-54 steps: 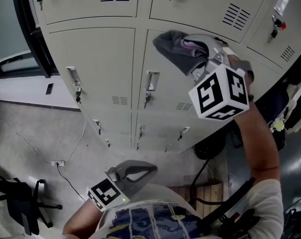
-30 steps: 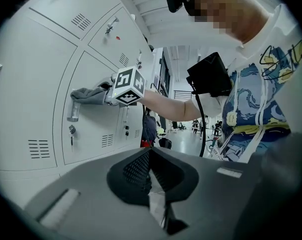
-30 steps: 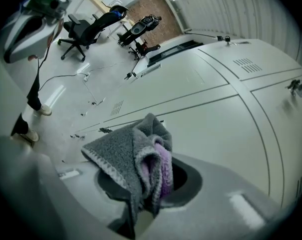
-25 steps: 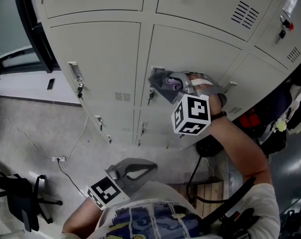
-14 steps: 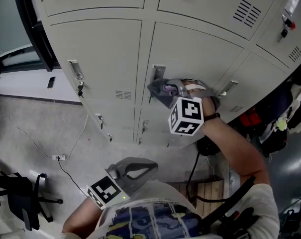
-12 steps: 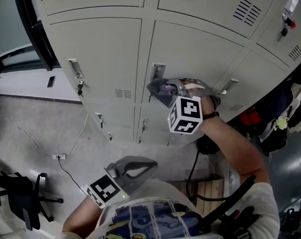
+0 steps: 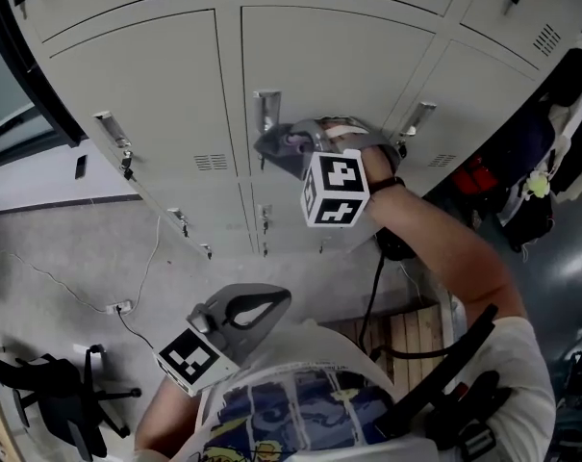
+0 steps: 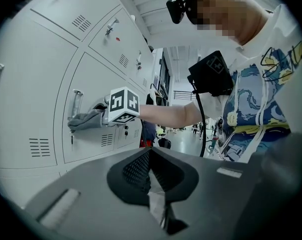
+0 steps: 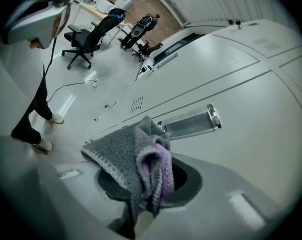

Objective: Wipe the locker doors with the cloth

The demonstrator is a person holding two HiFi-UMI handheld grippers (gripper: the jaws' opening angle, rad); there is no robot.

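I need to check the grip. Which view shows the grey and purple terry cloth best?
The right gripper view: the grey and purple terry cloth fills it close up, folded and pinched in the right gripper. The head view shows it small, beside the marker cube. The left gripper view shows a distant grey scrap.

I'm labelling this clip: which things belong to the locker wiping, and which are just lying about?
In the job: cloth, right tool gripping it, locker door, door handle.
Lying about: office chair, power strip, wooden pallet; left tool idle, shut.
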